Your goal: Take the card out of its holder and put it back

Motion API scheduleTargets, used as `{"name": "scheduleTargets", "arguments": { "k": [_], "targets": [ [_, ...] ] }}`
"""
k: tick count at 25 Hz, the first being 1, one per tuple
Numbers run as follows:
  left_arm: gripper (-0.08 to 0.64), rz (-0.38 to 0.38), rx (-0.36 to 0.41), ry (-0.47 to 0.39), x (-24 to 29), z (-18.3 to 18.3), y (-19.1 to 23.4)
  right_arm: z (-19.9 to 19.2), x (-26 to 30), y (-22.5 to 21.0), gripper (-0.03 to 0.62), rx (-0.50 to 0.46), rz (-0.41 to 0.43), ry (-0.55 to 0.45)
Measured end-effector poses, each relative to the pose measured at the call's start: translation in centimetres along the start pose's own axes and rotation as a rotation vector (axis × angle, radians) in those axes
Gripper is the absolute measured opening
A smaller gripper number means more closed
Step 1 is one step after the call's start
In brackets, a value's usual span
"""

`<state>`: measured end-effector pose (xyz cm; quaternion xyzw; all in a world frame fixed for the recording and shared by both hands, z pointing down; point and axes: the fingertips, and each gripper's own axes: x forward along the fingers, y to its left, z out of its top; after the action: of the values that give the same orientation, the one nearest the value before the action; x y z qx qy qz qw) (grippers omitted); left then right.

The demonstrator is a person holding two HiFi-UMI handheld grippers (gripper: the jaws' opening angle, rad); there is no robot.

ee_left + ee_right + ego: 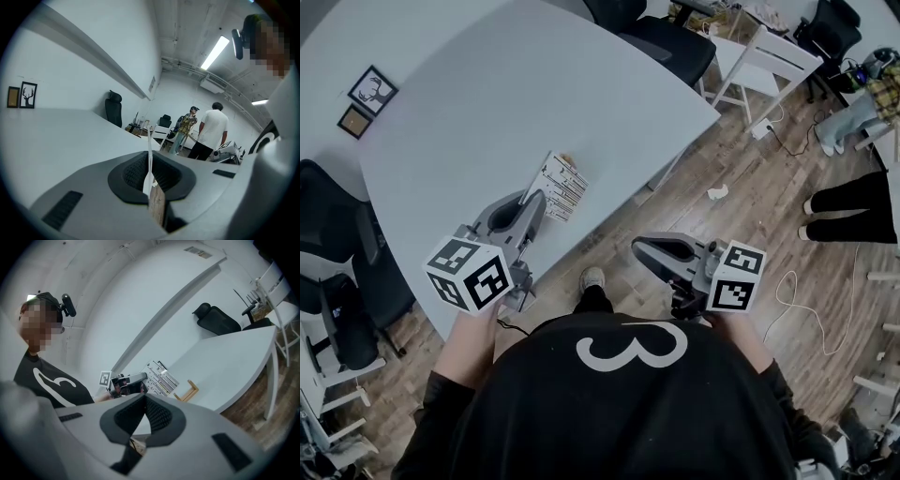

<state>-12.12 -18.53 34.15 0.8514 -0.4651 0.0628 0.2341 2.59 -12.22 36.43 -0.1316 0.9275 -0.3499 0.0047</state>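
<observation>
Grippers sit low in the head view; the left gripper (540, 201) reaches over the near edge of the white table (487, 94) and is clamped on a printed card (565, 189) above that edge, with a bit of the wooden holder (566, 158) at the card's far side; the right gripper (639, 249) hangs off the table, over the wood floor (750, 216); in the left gripper view the jaws pinch the card (149, 140) edge-on, the table (56, 136) spreading beyond; in the right gripper view its own jaws are closed tip to tip with nothing between, and past the table's edge the left gripper (127, 380) grips the card (161, 375), the holder (187, 391) touching its lower end; whether the card sits in the slot cannot be told.
</observation>
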Motion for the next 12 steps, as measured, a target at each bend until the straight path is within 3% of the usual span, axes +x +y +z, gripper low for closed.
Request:
{"name": "scheduleTargets", "arguments": {
  "k": [12],
  "targets": [
    [0.025,0.043,0.016,0.028,2.0,0.2,3.9,0.7,1.6,-2.3,0.006,0.031,-0.022,0.014]
  ]
}}
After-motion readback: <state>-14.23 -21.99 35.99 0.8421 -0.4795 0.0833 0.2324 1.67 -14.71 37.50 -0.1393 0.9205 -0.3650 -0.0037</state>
